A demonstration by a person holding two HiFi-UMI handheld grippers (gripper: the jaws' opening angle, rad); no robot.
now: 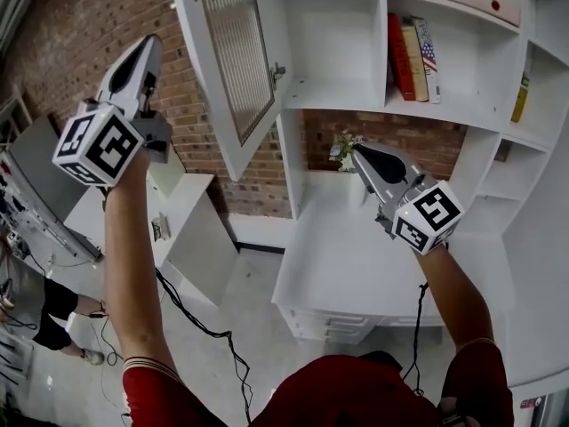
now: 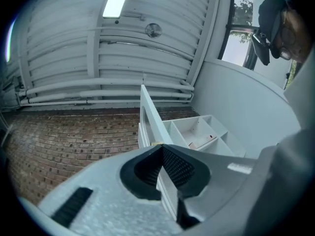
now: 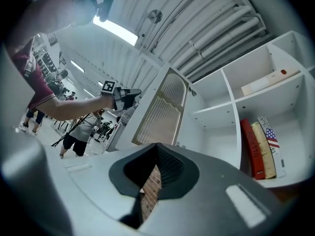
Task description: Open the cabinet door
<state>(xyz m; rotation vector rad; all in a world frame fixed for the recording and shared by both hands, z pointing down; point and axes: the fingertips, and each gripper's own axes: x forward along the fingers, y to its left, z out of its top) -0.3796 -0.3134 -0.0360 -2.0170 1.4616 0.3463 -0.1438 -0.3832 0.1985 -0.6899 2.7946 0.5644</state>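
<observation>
The white cabinet door with its ribbed glass pane stands swung open, out to the left of its empty compartment. My left gripper is raised to the left of the door and apart from it, jaws shut on nothing. In the left gripper view the jaws meet, and the door's edge shows beyond them. My right gripper hovers lower, in front of the desk alcove, and looks shut and empty. In the right gripper view the jaws point up at the open door and the left gripper.
Books stand in the shelf compartment right of the open one. A small plant sits at the back of the white desk. A low white table is at the left. A person and a cable are on the floor side.
</observation>
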